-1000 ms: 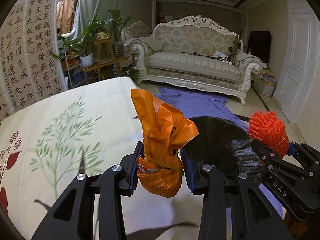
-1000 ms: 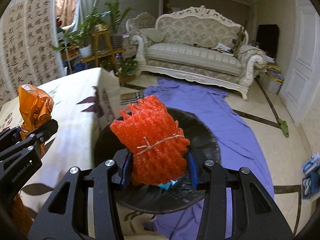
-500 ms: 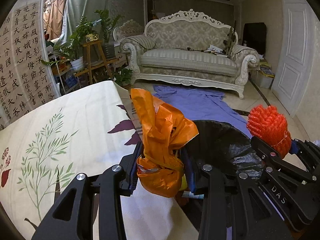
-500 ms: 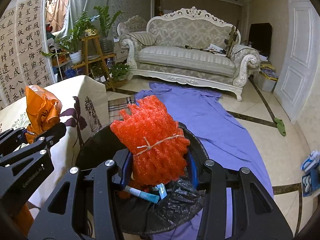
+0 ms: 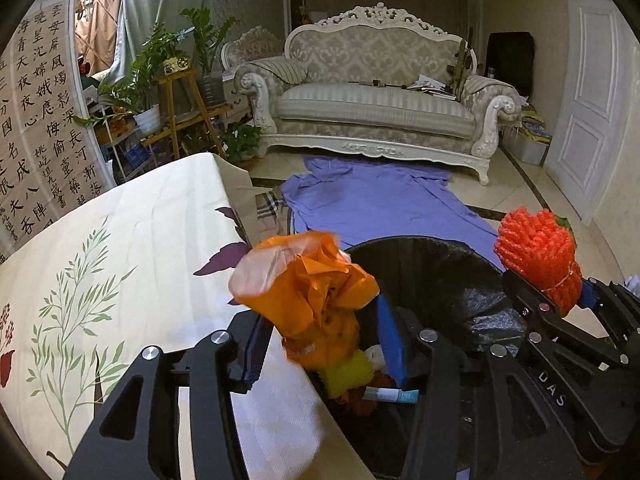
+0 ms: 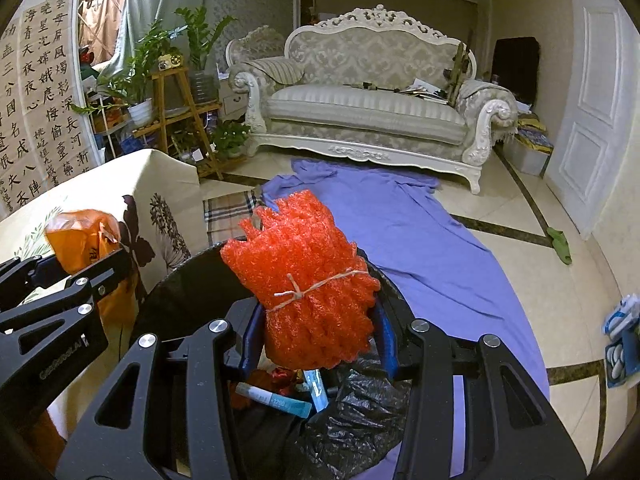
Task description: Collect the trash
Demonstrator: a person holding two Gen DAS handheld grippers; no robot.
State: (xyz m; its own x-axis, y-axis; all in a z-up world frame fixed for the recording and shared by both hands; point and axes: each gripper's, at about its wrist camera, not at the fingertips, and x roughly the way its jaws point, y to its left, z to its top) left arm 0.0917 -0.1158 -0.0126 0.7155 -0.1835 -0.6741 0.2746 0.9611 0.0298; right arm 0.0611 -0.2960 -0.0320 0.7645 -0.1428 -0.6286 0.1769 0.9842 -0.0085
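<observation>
My left gripper (image 5: 324, 340) hangs over the near rim of a black lined bin (image 5: 420, 256), and its jaws are opening. A crumpled orange plastic bag (image 5: 312, 304) sits loose and blurred between them, clear of both blue pads. My right gripper (image 6: 318, 336) is shut on a red foam net bundle (image 6: 308, 280) tied with string, held above the bin (image 6: 180, 276). In the bin lie a yellow foam net (image 5: 348, 372) and a blue-and-white tube (image 6: 272, 396). Each gripper shows at the edge of the other's view.
A table under a cream cloth with a plant print (image 5: 120, 240) stands left of the bin, touching it. A blue cloth (image 5: 380, 204) is spread on the floor toward the sofa (image 5: 372, 108). A plant stand (image 5: 180, 100) is at the back left.
Both grippers have moved off the table and over the bin. The left jaws have widened, and the orange bag has slumped and tipped between them. The red bundle stays gripped.
</observation>
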